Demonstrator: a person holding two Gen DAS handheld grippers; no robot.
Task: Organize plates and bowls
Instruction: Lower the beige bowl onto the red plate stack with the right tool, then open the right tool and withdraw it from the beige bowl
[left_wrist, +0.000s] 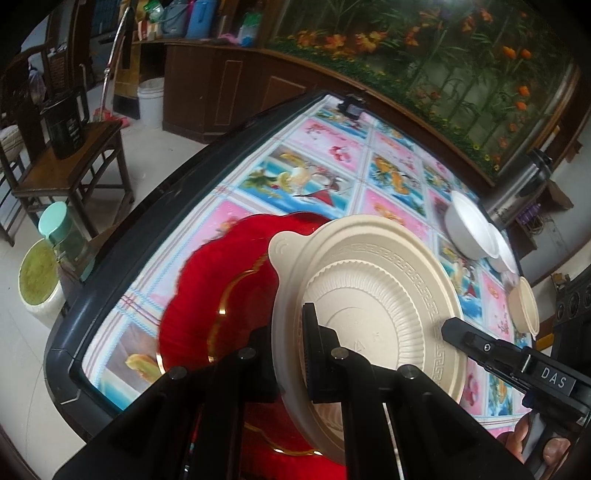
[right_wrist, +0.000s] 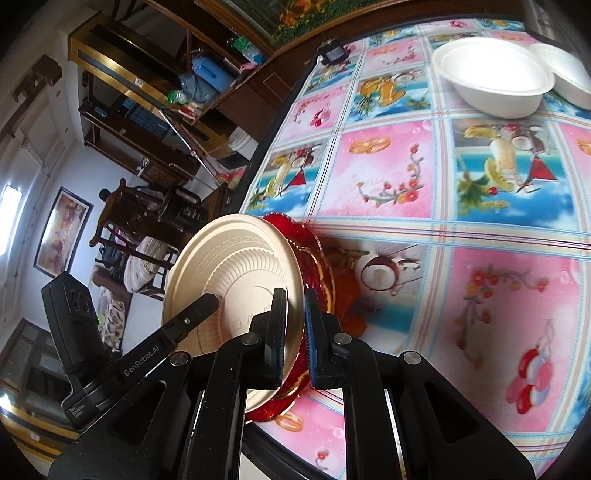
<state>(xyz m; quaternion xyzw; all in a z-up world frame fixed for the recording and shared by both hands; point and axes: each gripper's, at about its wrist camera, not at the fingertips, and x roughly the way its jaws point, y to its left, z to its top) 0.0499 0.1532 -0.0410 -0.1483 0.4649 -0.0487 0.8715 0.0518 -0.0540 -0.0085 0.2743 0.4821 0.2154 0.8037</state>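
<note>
Centre of tabletop (right_wrist: 388, 177) bare: open passage. Far right blocked by two white bowls (right_wrist: 495, 77). Near left edge: red plate (left_wrist: 207, 295) and cream plate (left_wrist: 369, 291) occupy the corner. Small black device (left_wrist: 351, 105) at far edge.

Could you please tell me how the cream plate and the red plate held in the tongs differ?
The cream plate is matt and opaque with a smooth round rim; the red plate is glossy and see-through with a scalloped, gold-lined rim. The cream plate carries a ribbed ring and a key-pattern band; the red plate shows a gold line inside. Both are tilted on edge together, pinched by the left tongs and right tongs.
</note>
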